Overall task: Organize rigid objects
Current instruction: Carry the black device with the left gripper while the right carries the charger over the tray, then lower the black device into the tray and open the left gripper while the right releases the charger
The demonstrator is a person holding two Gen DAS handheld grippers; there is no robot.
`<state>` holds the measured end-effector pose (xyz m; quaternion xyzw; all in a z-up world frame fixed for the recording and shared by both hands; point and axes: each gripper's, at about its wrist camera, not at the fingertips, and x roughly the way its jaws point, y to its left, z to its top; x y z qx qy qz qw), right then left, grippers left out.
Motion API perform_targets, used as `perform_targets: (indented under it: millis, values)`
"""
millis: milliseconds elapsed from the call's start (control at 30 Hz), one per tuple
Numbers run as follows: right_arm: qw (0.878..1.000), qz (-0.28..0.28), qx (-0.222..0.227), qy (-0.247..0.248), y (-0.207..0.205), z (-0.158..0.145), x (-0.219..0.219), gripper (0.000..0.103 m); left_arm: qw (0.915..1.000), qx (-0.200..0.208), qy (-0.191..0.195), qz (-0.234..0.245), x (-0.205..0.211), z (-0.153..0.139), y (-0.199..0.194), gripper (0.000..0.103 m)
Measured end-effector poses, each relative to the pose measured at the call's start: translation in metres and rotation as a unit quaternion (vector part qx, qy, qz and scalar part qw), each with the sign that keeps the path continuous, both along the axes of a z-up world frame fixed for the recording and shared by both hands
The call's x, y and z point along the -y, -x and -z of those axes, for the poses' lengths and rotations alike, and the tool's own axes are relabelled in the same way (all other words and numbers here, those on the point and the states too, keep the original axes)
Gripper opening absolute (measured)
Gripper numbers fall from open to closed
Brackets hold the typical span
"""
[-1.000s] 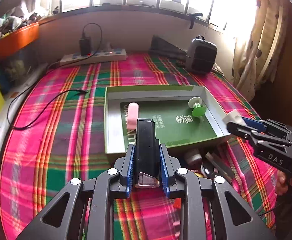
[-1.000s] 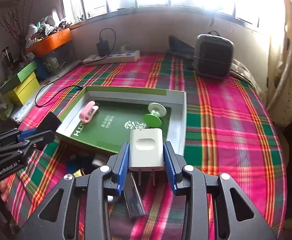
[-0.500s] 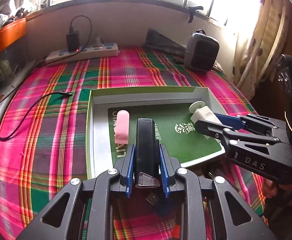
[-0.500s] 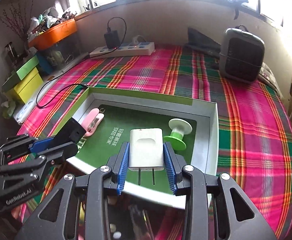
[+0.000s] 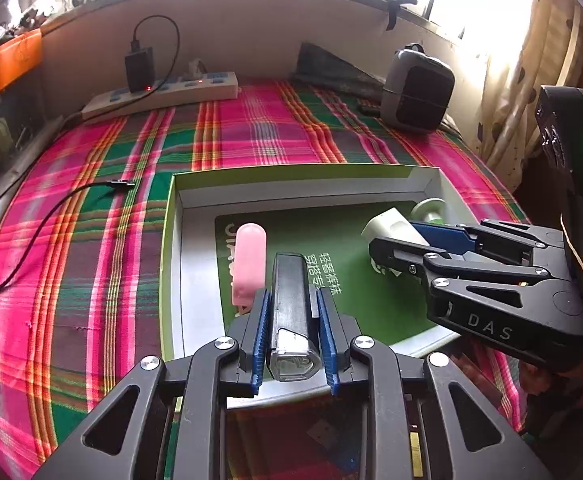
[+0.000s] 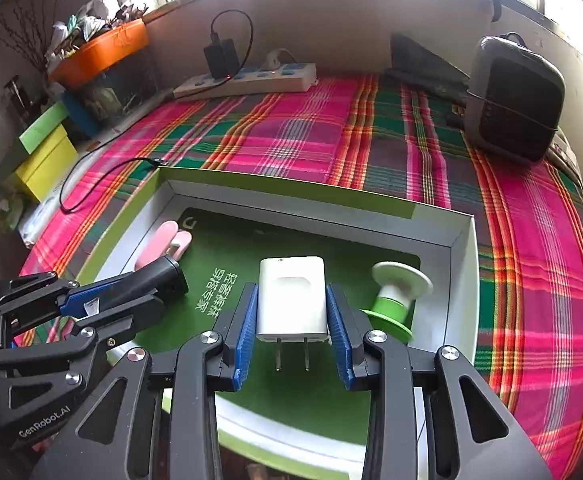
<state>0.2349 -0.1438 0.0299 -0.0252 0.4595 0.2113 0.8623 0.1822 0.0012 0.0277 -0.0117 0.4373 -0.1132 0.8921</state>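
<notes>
A shallow green-and-white box (image 5: 179, 240) (image 6: 461, 264) lies on the plaid cloth. In it are a pink clip (image 5: 249, 256) (image 6: 159, 244) and a green-and-white spool (image 6: 395, 296) (image 5: 429, 208). My left gripper (image 5: 291, 320) is shut on a black rectangular device (image 5: 289, 300) (image 6: 163, 276), held over the box's near left part beside the pink clip. My right gripper (image 6: 293, 316) is shut on a white plug adapter (image 6: 291, 292) (image 5: 389, 226), held over the box's middle, just left of the spool.
A white power strip (image 5: 163, 94) with a black charger stands at the back. A dark speaker-like unit (image 6: 515, 96) sits at the back right. A black cable (image 5: 43, 220) lies on the cloth left of the box. Yellow and green boxes (image 6: 43, 152) stand at the far left.
Both grippers have moved forward over the box, each still holding its object. The right gripper with the adapter has closed in beside the spool.
</notes>
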Motion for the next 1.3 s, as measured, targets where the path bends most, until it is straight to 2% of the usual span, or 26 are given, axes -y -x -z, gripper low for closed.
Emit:
perform_targets:
  millis: [133, 900, 1000, 1100, 1300]
  values:
    - [1.000, 0.000, 0.002, 0.016, -0.006, 0.005, -0.003, 0.035, 1.0000, -0.002, -0.003, -0.002, -0.001, 0.003, -0.004, 0.022]
    - [0.999, 0.004, 0.021, 0.028, -0.013, 0.009, -0.008, 0.035, 0.9999, -0.004, -0.016, -0.002, 0.001, 0.008, -0.008, 0.024]
    - [0.999, 0.006, 0.021, 0.027, -0.013, 0.009, -0.008, 0.035, 0.9999, -0.003, -0.016, 0.001, 0.001, 0.008, -0.007, 0.027]
    - [0.999, 0.007, 0.020, 0.024, -0.014, 0.009, -0.008, 0.036, 0.9999, -0.003, -0.014, -0.001, 0.000, 0.008, -0.006, 0.034]
    - [1.000, 0.006, 0.024, 0.017, -0.010, 0.008, -0.007, 0.044, 0.9999, 0.001, -0.017, 0.000, 0.001, 0.006, -0.002, 0.036]
